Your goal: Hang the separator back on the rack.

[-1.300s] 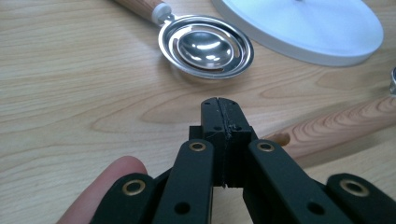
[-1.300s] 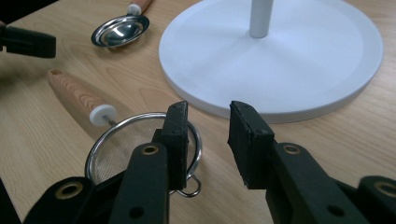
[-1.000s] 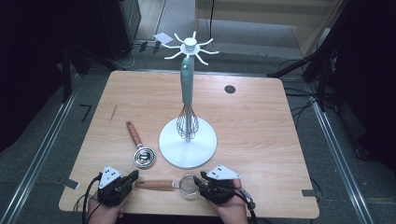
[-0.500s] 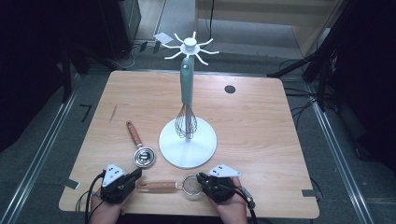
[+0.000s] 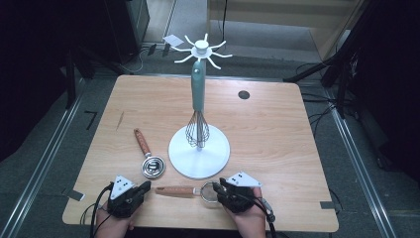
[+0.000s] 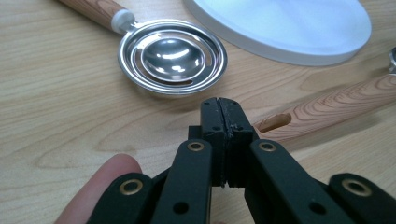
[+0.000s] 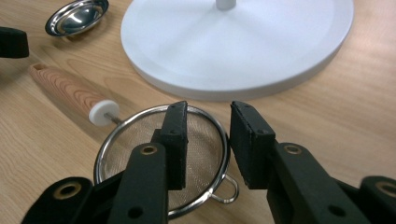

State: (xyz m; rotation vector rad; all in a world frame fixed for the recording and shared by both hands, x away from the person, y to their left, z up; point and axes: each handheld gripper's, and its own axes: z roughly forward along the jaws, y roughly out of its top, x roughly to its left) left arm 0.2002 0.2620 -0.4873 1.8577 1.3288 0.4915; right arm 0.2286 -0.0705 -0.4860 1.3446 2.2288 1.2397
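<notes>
Strainer (image 7: 161, 161) with a wooden handle (image 5: 176, 191) lies flat on the wooden table (image 5: 277, 134), at the near edge, just in front of the white round base (image 5: 199, 156) of the utensil stand. Its mesh bowl is directly under the right gripper (image 7: 208, 140), and the handle points toward the left gripper (image 6: 223, 135). The jaws of the right gripper stand partly apart and have just been opening; the rim of the strainer passes between them, one jaw is over the mesh and the other is outside the rim, and they do not press on it. The left gripper is fully closed, pad against pad, with nothing between, and it rests low over the table near the end of the handle. A metal measuring spoon (image 6: 172, 58) with wooden handle lies just beside the base. A whisk (image 5: 197, 130) hangs on the stand.
</notes>
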